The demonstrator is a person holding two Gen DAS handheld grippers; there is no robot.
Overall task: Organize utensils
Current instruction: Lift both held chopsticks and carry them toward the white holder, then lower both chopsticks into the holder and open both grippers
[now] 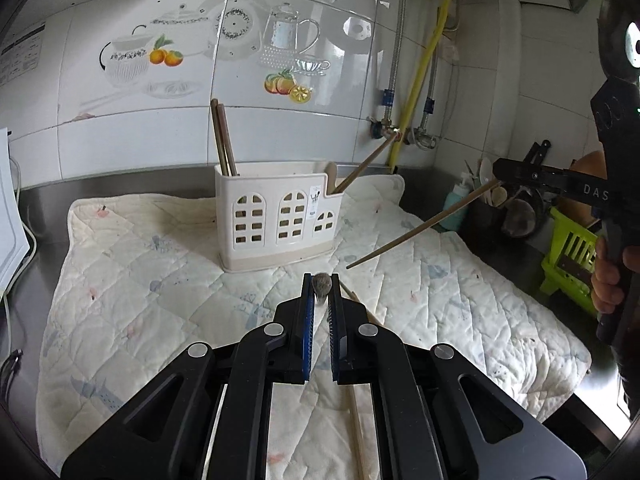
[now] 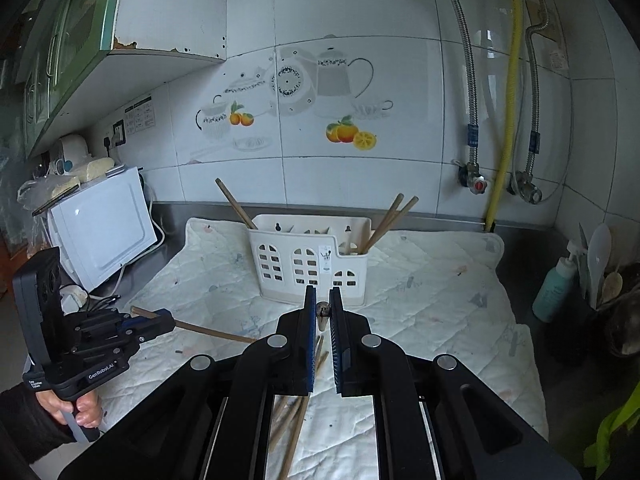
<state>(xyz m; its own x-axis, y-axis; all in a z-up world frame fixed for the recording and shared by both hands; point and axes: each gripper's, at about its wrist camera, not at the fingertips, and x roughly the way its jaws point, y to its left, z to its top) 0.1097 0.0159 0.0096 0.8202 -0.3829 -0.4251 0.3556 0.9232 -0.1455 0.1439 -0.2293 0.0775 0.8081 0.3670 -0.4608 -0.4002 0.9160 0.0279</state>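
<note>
I have one chopstick in each gripper, both held by the thick end. The left gripper is closed on a stick that I see end-on in its own camera; from the right wrist view that stick runs out to the right, low over the cloth. The right gripper is likewise clamped on a stick, which from the left wrist view slants down and left, tip just above the cloth near the holder.

The holder sits mid-cloth, far from me, with sticks already leaning in both its left and right ends. More loose sticks lie on the cloth near me.

My worries: each grip is at the very end, so a long stick can pivot between the pads if its tip drags on the cloth or knocks the rim. The two held sticks point toward each other and could cross. A sideways push might tip the light holder.
</note>
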